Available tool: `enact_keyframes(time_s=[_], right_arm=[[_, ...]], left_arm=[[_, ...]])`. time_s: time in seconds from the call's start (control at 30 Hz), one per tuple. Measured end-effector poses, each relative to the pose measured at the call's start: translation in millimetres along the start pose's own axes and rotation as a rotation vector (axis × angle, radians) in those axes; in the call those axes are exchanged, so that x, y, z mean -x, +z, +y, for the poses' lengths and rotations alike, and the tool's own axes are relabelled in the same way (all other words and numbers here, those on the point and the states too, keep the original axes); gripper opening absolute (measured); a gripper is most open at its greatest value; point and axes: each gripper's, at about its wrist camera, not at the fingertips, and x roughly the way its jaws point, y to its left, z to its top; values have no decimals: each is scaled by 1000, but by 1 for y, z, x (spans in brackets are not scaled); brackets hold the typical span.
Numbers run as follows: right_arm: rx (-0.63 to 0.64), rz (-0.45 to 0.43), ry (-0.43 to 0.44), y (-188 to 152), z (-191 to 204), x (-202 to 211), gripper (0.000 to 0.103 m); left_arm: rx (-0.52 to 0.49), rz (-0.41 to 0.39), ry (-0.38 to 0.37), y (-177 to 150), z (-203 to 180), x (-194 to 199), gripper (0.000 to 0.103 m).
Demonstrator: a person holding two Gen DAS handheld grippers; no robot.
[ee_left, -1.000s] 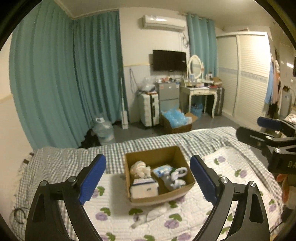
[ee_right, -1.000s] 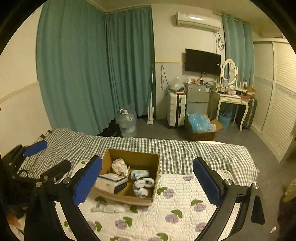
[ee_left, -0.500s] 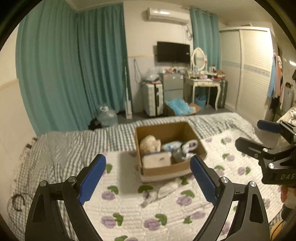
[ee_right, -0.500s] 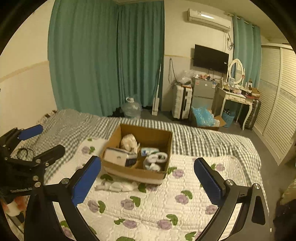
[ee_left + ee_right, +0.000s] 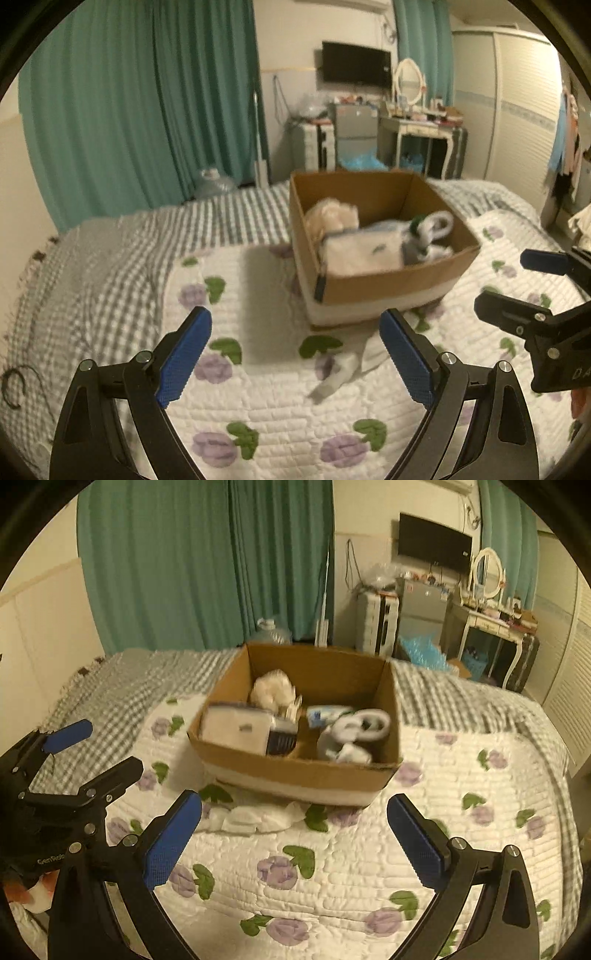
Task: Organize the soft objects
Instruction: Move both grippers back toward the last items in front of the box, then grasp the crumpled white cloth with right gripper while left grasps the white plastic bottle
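Two tongs (image 5: 295, 354) (image 5: 293, 836) open, white socks (image 5: 251, 818) beside cardboard box (image 5: 299, 771)

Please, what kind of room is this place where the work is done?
Most likely a home bedroom. A bed with a flowered quilt fills the foreground, a dressing table with an oval mirror stands by the far wall, and a wardrobe is on the right.

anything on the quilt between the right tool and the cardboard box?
Yes. In the right wrist view, crumpled white cloth lies on the floral quilt just before the cardboard box, ahead of the open right tool. Otherwise bare quilt.
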Motion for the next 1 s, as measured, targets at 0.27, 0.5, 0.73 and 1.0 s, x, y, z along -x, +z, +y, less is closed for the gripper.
enact_keyframes(time_s=[0.27, 0.5, 0.73, 1.0], right_arm=[[7, 131, 31, -26, 14, -72, 101], [-4, 217, 77, -36, 20, -130, 97], [4, 247, 100, -34, 26, -159, 82], [-18, 227, 48, -37, 14, -147, 43]], left_arm=[[78, 102, -7, -35, 23, -50, 94], [118, 183, 21, -53, 33, -79, 93], [161, 188, 20, -52, 43, -84, 93], [128, 188, -10, -54, 28, -85, 93]])
